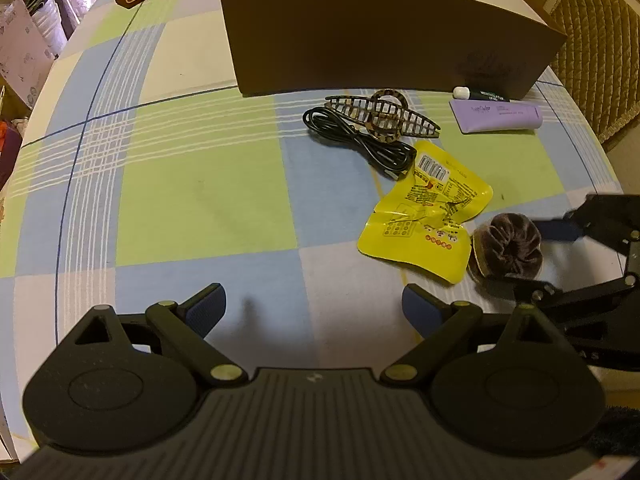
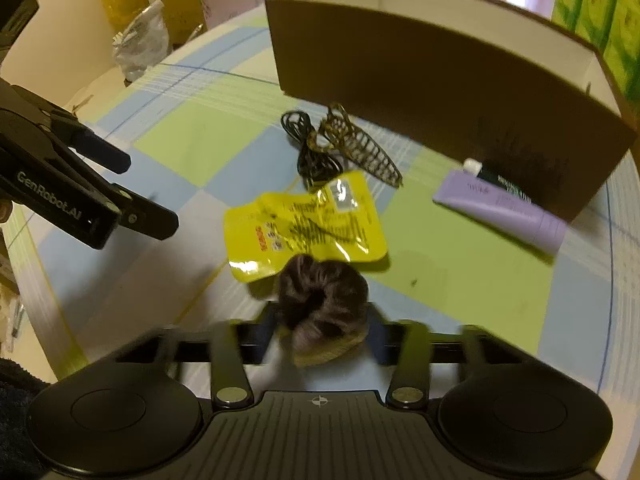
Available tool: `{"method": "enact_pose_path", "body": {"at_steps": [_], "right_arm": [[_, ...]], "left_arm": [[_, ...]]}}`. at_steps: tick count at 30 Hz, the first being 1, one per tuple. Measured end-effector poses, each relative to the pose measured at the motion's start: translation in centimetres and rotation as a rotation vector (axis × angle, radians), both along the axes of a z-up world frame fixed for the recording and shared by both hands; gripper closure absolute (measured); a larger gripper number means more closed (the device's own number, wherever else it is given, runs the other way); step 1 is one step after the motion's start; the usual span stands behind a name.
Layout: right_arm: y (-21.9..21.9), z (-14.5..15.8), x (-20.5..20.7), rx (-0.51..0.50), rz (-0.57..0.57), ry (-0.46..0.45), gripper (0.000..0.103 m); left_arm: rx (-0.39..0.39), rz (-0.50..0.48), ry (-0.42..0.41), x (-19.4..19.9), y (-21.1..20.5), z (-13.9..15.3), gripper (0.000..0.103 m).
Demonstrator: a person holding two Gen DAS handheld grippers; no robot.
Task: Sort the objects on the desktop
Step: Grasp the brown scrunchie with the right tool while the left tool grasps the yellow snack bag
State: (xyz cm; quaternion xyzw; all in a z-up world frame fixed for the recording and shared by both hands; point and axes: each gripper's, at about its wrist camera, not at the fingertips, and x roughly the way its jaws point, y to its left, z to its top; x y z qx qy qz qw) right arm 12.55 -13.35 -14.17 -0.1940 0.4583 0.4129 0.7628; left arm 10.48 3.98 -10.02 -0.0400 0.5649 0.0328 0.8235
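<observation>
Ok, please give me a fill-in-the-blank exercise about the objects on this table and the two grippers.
1. The right gripper has its fingers around the brown ____.
2. The left gripper is ____ and holds nothing.
3. The black cable lies partly under the ____.
4. The tube lying in front of the brown box is ____ in colour.

Missing words: scrunchie; open; hair claw; purple
</observation>
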Motion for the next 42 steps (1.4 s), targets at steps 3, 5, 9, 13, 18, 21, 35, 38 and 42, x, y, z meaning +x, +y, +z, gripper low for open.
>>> {"method": "enact_pose_path", "body": {"at_steps": [3,5,9,13,18,21,35,38,42], "right_arm": [[-0.7,0.3,0.3,0.010,-0.021,0.009,0.077],[-1.3,0.4,0.5,0.001,-0.037,0.009,0.077],[-3.1,0.6,1.3,-0.007,-0.090,0.014,0.077],[-5.2,0.8,2.0,-0.016,-0.151,0.017,0.077],[-7.7,1.2,2.7,-0.015,-0.224,0.022,0.077],[-8.7,1.3,2.9,-0.014,-0.249,0.021,0.077],[-10.2,1.1,3.6,0.009,-0.249,0.039,0.077],[-10.3,1.0,3.8,0.011,-0.238,0.042,0.077],[-10.2,0.8,4.0,0.014,-0.218,0.047,0.077]], "left_arm": [[-0.004,-0.011,-0.006,0.2,-0.2,-0.1,0.010],[-0.010,-0.025,-0.011,0.4,-0.4,-0.2,0.010],[-0.035,-0.082,-0.036,1.1,-1.3,-0.3,0.010],[-0.061,-0.166,-0.078,2.1,-2.6,-0.8,0.010],[-0.083,-0.249,-0.103,4.0,-3.7,-1.8,0.010],[-0.104,-0.281,-0.100,5.2,-3.9,-2.4,0.010],[-0.045,-0.381,-0.092,7.0,-5.8,-4.5,0.022],[-0.015,-0.403,-0.121,6.0,-6.3,-4.4,0.031],[-0.001,-0.407,-0.149,4.8,-6.9,-4.4,0.034]]}}
